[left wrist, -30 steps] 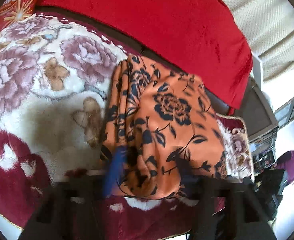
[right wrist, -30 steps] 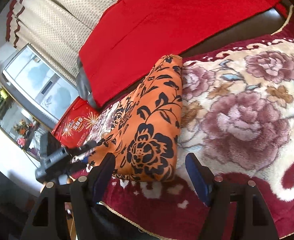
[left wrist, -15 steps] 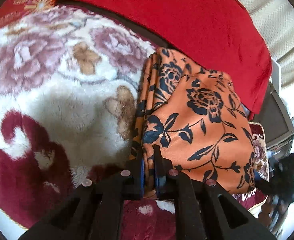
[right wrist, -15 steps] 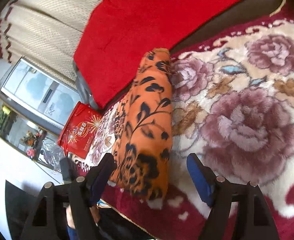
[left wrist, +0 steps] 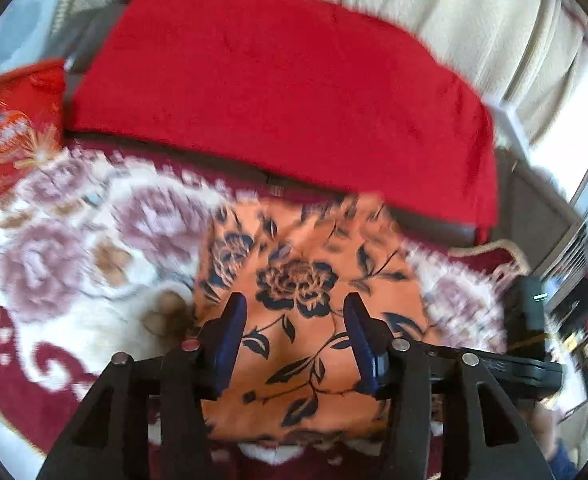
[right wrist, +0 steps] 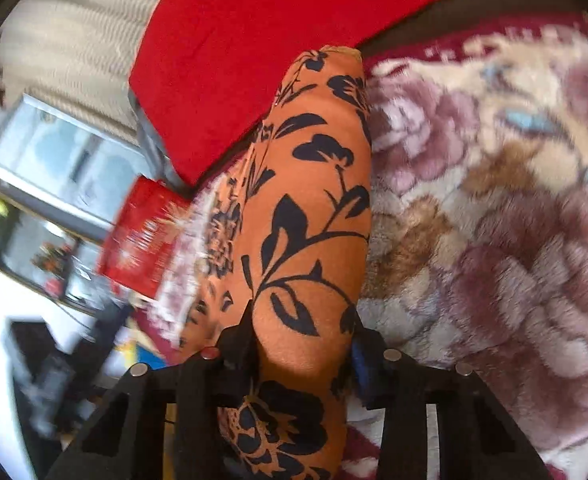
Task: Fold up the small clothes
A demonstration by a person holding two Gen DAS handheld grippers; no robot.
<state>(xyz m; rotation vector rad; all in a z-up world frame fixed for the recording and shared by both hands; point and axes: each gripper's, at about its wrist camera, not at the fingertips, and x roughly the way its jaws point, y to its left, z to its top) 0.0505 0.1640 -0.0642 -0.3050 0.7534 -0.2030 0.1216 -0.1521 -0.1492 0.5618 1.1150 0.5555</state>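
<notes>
An orange garment with black flowers (left wrist: 318, 292) lies folded on a plush floral blanket (left wrist: 74, 264). My left gripper (left wrist: 296, 336) is open and hovers just above the garment's near part, holding nothing. In the right wrist view the same garment (right wrist: 314, 208) runs away from me as a thick folded roll, and my right gripper (right wrist: 304, 340) has its jaws pressed on both sides of the roll's near end. The right gripper's body (left wrist: 526, 316) shows at the right edge of the left wrist view.
A red cushion (left wrist: 278, 80) lies behind the blanket, with cream curtains (left wrist: 474, 12) beyond. A red printed box (left wrist: 6, 136) sits at the far left, and shows in the right wrist view (right wrist: 142, 236). Furniture and clutter (left wrist: 574, 280) stand at the right.
My left gripper has let go of the garment's edge, opened and moved over its middle. My right gripper has moved forward and closed on the folded end.
</notes>
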